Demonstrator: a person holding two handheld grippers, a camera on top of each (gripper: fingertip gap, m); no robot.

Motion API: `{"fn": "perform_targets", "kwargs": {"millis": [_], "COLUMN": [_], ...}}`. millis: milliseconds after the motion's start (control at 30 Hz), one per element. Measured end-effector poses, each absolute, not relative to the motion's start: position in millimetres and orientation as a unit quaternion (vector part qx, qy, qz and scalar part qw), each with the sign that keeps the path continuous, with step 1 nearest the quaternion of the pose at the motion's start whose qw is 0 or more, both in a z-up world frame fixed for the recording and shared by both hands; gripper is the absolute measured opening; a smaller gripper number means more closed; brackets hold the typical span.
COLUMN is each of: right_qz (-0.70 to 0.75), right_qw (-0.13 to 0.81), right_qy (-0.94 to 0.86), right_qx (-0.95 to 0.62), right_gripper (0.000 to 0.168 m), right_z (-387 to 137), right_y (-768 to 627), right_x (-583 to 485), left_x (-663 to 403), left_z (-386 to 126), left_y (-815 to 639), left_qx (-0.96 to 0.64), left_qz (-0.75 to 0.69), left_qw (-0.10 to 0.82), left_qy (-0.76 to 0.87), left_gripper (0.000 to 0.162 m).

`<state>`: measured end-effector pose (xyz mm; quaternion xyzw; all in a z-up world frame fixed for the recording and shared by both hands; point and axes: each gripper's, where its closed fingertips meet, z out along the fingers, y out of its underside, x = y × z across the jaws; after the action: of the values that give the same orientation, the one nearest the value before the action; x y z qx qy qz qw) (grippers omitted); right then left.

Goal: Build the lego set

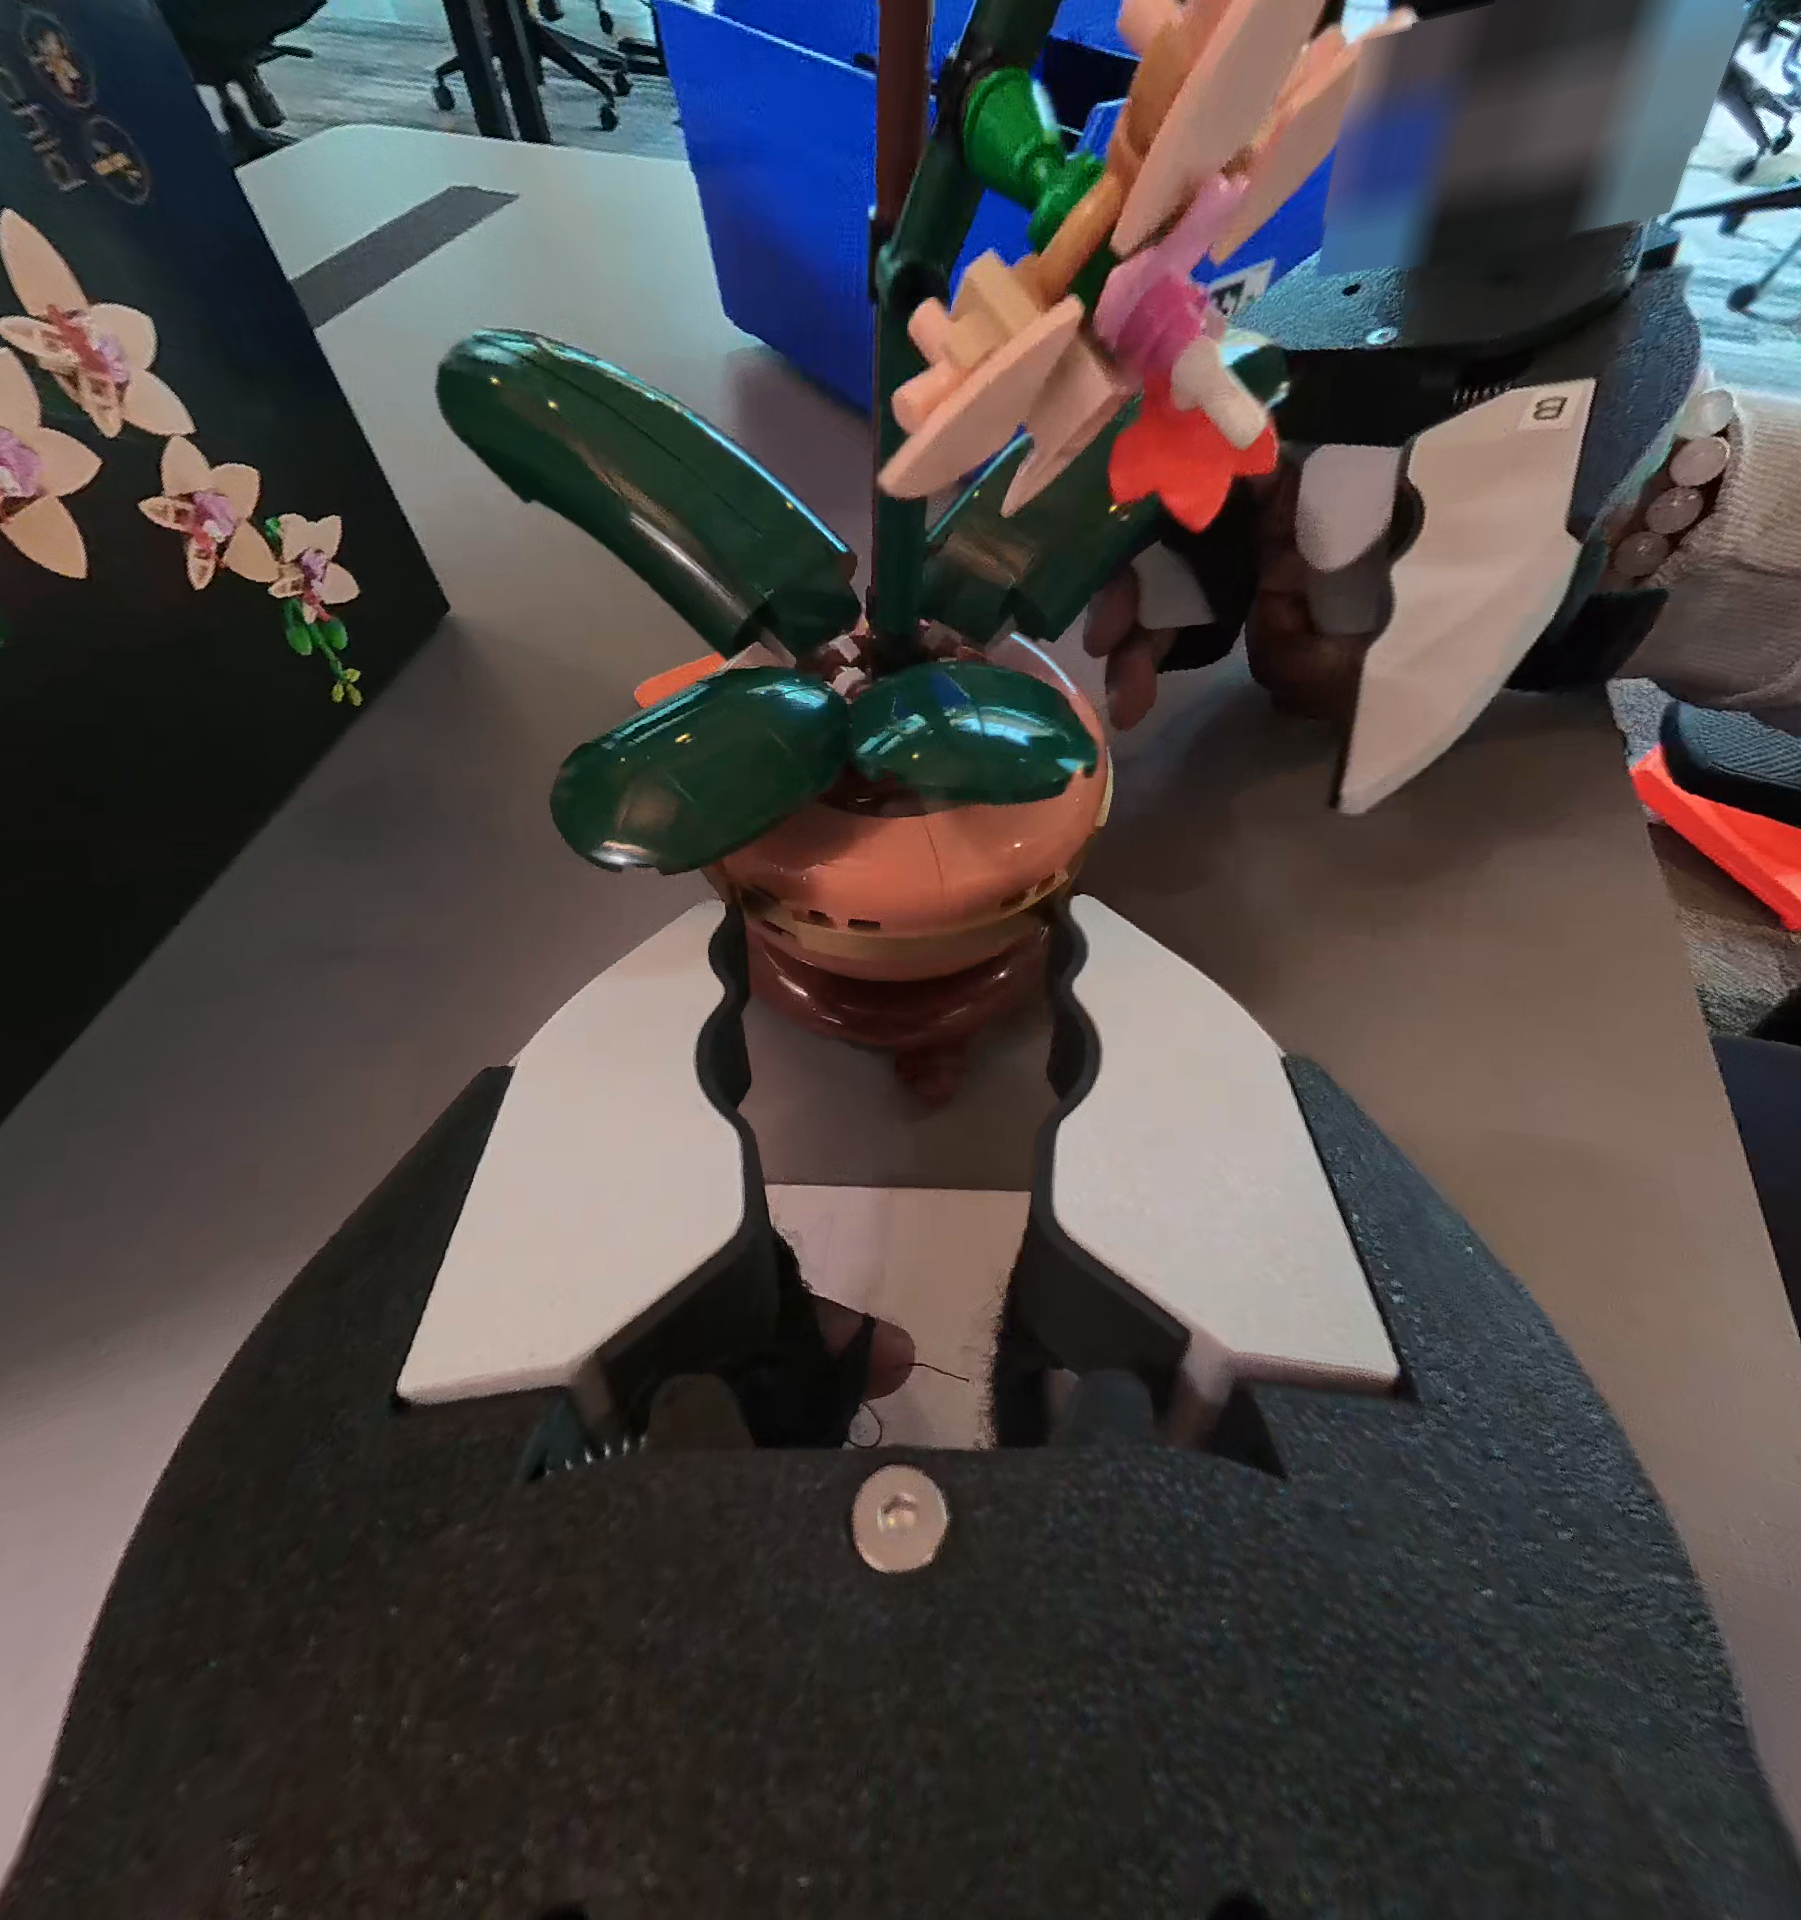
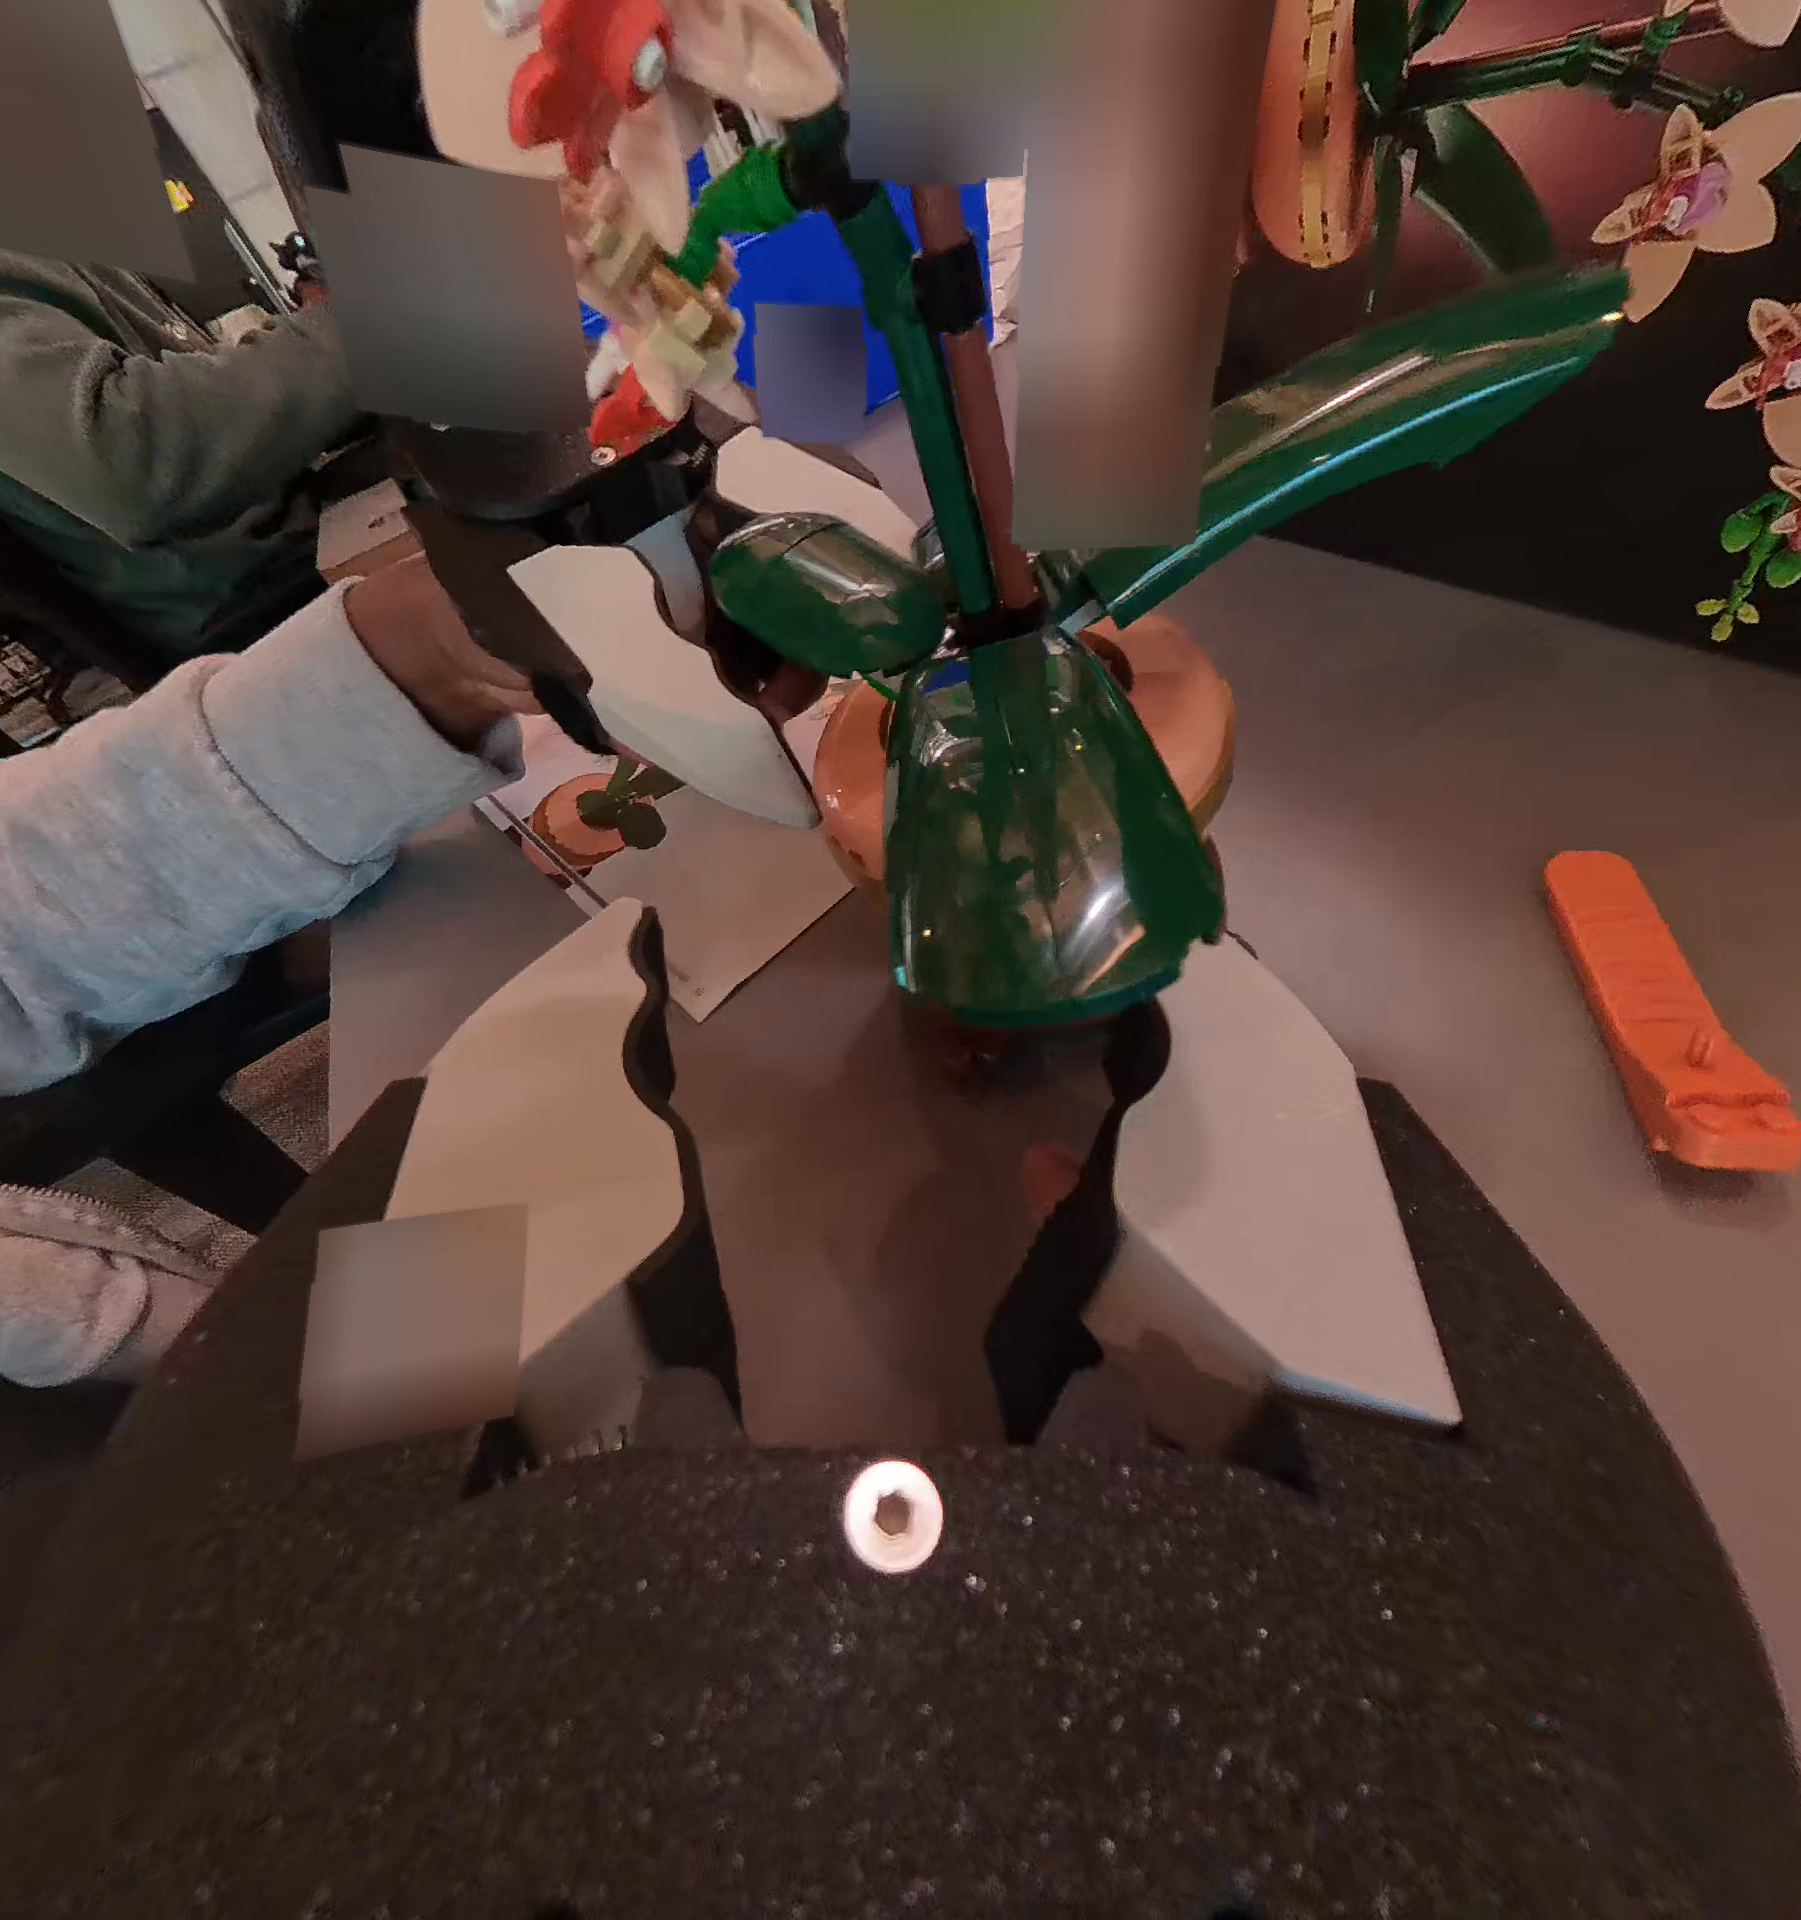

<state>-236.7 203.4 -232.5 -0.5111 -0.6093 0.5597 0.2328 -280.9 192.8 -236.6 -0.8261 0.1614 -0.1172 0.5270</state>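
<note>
1. While the brick-built orchid (image 1: 875, 582) stands on the grey table (image 1: 304, 935), my left gripper (image 1: 896, 935) sits at its base, fingers spread either side of the brown foot of the pot (image 1: 906, 831); whether the tips touch it I cannot tell.
2. My right gripper (image 2: 906, 977) faces the same plant from another side, open, holding nothing, with a big green leaf (image 2: 1041, 831) hanging over the gap between its tips.
3. The stem (image 1: 901, 312) rises from the pot, with pale pink flowers (image 1: 1031, 384) at its top.
4. The box (image 1: 96, 520) stands upright behind the plant.
5. An orange brick separator (image 2: 1665, 1018) lies flat on the table, well apart from the pot.
</note>
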Motion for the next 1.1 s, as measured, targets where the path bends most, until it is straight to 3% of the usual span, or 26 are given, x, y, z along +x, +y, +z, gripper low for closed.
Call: {"fn": "perform_targets", "kwargs": {"millis": [333, 467, 900, 1100], "right_qz": [0.583, 0.571, 0.549, 0.569], "right_qw": [0.216, 0.226, 0.366, 0.374], "right_qy": [-0.596, -0.593, -0.584, -0.570], "right_qx": [-0.508, -0.520, -0.473, -0.460], "right_gripper": [0.076, 0.082, 0.078, 0.077], "right_z": [-228.0, -227.4, -183.6, -177.7], "right_y": [191.5, 201.4, 230.6, 227.9], "right_x": [-210.0, -200.2, -151.9, -147.5], "left_x": [-272.9, -285.3, -395.1, -408.9], "left_z": [-240.7, -228.5, -220.8, -243.9], "left_y": [198.3, 178.2, -35.3, -100.2], "left_qx": [-0.837, -0.839, -0.921, -0.927], "left_qz": [-0.109, -0.094, 0.093, 0.008], "left_qw": [0.506, 0.514, 0.376, 0.329], "left_qy": [0.179, 0.152, -0.046, -0.178], "left_gripper": [0.052, 0.052, 0.055, 0.080]}}
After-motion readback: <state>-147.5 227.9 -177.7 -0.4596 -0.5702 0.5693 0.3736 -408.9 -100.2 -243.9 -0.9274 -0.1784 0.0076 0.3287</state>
